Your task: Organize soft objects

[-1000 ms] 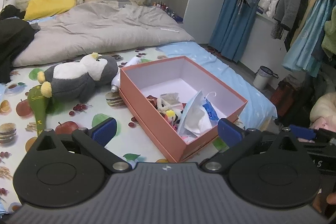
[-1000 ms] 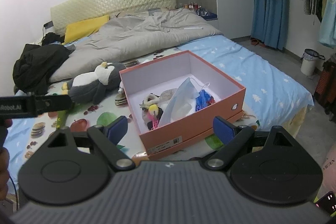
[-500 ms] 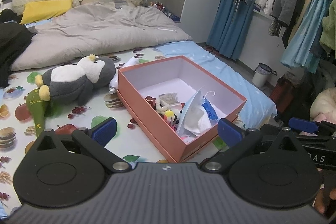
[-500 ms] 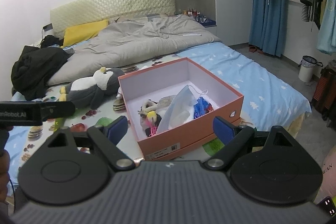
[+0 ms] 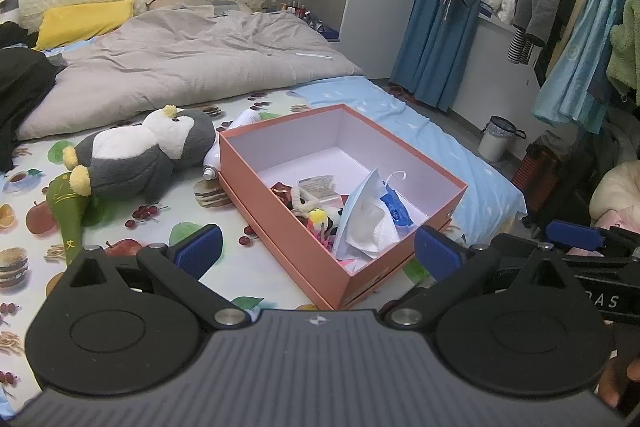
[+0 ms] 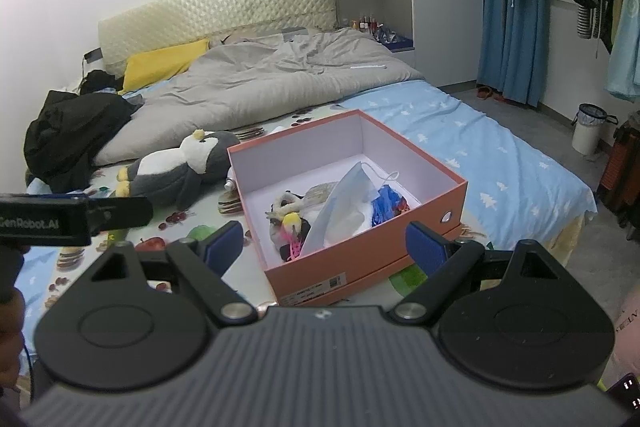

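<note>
Left wrist view: the left tongs (image 5: pixel 318 253) hang spread wide and empty above the near edge of a bed (image 5: pixel 256 263) covered in a fruit-print sheet. An open salmon-pink box (image 5: pixel 280 223) sits on the sheet between the blue pads, holding a pale blue face mask (image 5: pixel 370 219), a small blue item and a jumble of soft toys in its near corner. A grey-and-white penguin plush (image 5: pixel 138 157) lies on its side just left of the box, beside a green soft toy (image 5: pixel 68 211). A white bottle (image 5: pixel 214 163) rests between penguin and box. The right tongs (image 5: pixel 576 233) show at the right edge.

Right wrist view: the right tongs (image 6: pixel 324 243) are likewise spread, gripping nothing, with the box (image 6: pixel 360 259) framed between their fingers. The penguin plush (image 6: pixel 180 167) lies left of the box, and a grey duvet (image 6: pixel 272 83) is heaped beyond. The left tongs (image 6: pixel 120 213) reach in from the left edge.
</note>
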